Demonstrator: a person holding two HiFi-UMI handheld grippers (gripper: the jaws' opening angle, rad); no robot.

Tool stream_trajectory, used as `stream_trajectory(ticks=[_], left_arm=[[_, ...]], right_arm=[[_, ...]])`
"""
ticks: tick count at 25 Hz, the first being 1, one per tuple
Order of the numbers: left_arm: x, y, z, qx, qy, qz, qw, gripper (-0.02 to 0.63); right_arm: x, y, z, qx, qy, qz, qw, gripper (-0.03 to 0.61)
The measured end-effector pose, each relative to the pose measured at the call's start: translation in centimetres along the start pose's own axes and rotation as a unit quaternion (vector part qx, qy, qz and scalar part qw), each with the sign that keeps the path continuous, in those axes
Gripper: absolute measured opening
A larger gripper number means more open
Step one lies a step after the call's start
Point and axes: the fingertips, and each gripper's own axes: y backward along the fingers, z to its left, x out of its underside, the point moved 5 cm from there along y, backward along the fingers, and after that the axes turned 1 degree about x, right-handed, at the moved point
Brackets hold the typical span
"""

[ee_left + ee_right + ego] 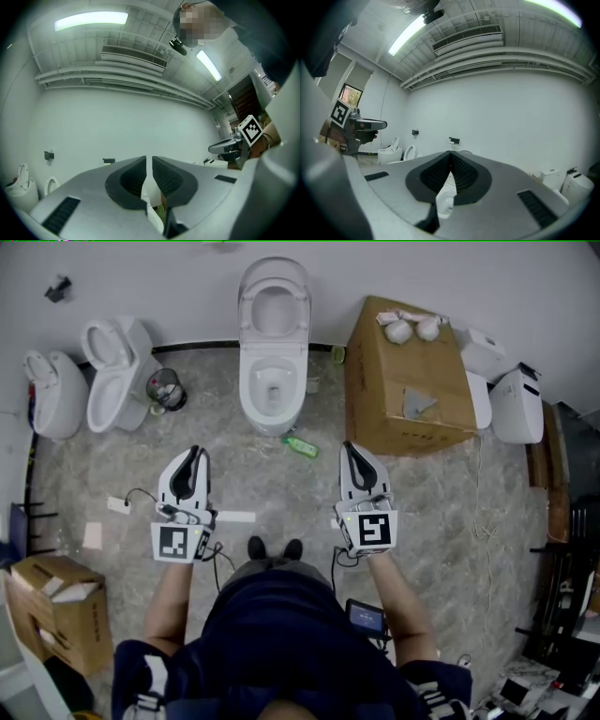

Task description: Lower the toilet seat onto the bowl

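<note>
Your left tongs (195,454) and right tongs (349,448) are both closed and empty. The toilet seat (274,298) stands raised at twelve o'clock.

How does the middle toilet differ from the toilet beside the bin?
The middle toilet stands square to the wall; the bin-side toilet is turned at an angle. A green bottle lies on the floor near the middle toilet's foot, while the black bin stands next to the bin-side toilet. Both toilets are white and stand open, with the lid raised.
</note>
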Motion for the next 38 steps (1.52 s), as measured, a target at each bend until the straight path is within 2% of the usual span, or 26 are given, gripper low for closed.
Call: stream_trajectory(ticks=[2,5,10,15,19,27,33,38], left_arm=[[-0.1,-0.3,-0.1,0.005,0.004,-0.002,1.0,0.038],[-0.1,-0.9,-0.3,0.013,0.003,-0.003,0.9999,0.167],[-0.2,-2.2,-0.9,0.024,-0.011,0.001,0.9996,0.256],[-0.7,-3.3,-1.5,0.024,-0.02,-0.003,0.9995,0.313],[-0.8,-4.2,-1.6,0.017,-0.029,-0.006,0.9994,0.334],[-0.5,-5.4,-2.6,0.004,-0.012,0.001,0.9999,0.353],[0.2,-6.5,-2.6,-0.005,-0.008,0.027,0.9996,0.359],[0.6,-7.7,-2.5,0.001,-0.007,0.01,0.9999,0.359]], right_arm=[[0.2,0.0,-0.1,0.0,0.002,0.005,1.0,0.02],[0.2,0.3,-0.5,0.002,0.003,0.01,1.0,0.02],[0.4,0.7,-1.2,0.0,0.004,0.011,1.0,0.02],[0.9,1.4,-1.6,-0.007,0.0,0.008,1.0,0.02],[0.9,1.7,-2.4,-0.01,0.0,0.01,1.0,0.02],[1.4,2.5,-3.7,-0.024,-0.006,0.004,1.0,0.02],[2.0,2.5,-4.4,-0.038,-0.001,0.015,0.999,0.02],[2.1,1.9,-4.5,-0.043,0.002,0.004,0.999,0.02]])
